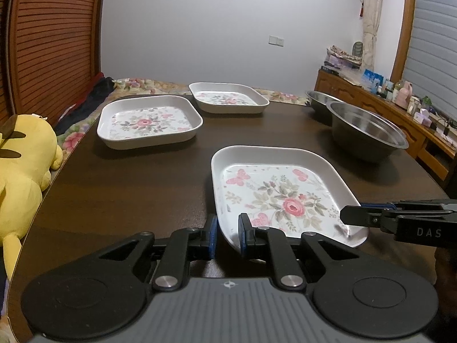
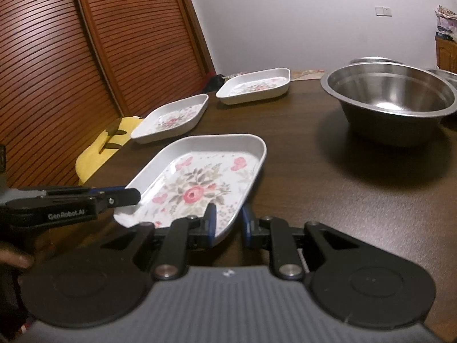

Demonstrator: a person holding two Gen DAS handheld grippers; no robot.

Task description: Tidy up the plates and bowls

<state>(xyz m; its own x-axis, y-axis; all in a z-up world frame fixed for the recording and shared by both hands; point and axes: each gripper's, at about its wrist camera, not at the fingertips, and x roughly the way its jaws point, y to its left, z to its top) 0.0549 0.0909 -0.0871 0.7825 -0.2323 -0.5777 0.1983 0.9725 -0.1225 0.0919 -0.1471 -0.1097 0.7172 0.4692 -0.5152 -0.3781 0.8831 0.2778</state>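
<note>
Nearest my left gripper [image 1: 227,237] is the floral plate [image 1: 274,197], a white square dish with roses and butterflies printed inside; my blue pads straddle its left rim at a narrow gap, though I cannot tell whether they press it. My right gripper [image 2: 227,224] brackets the opposite rim the same way, one finger inside the dish and one outside, and contact is again unclear. Its near edge looks raised above the dark wooden table [image 1: 137,183], but I cannot confirm this.

Around the table I see a louvred wooden door [image 2: 85,43], a pale wall [image 1: 228,23], a cluttered wooden sideboard [image 1: 400,108] and a yellow plush toy [image 1: 25,165] beside the left edge.

Two more floral plates, a nearer one [image 1: 150,121] and a farther one [image 1: 228,97], sit apart toward the far left, both holding nothing. On the right stands a steel bowl [image 2: 388,97], bare inside, with another steel bowl [image 1: 320,100] behind it.
</note>
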